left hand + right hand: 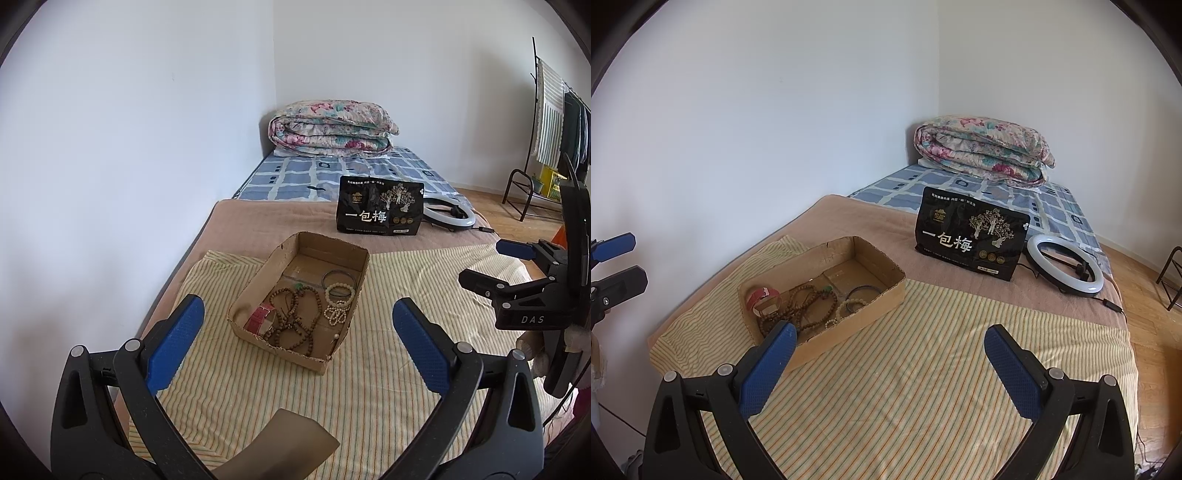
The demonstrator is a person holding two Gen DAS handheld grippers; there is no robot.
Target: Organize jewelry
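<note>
A shallow cardboard box (354,291) (882,299) lies on a yellow striped cloth (388,369) (923,369) on the bed. In it lie brown bead strands (295,325) (809,299), a white bead bracelet (338,304) (849,306), a dark bangle (338,278) (864,290) and a red band (260,317) (761,295). My left gripper (297,332) is open and empty, above the cloth just before the box. My right gripper (890,354) is open and empty, right of the box; it also shows in the left wrist view (491,266).
A black snack bag (380,210) (971,236) stands behind the box, with a ring light (450,214) (1065,266) beside it. A folded floral quilt (332,127) (986,151) lies at the far end. The wall runs along the left. A clothes rack (554,122) stands at the right.
</note>
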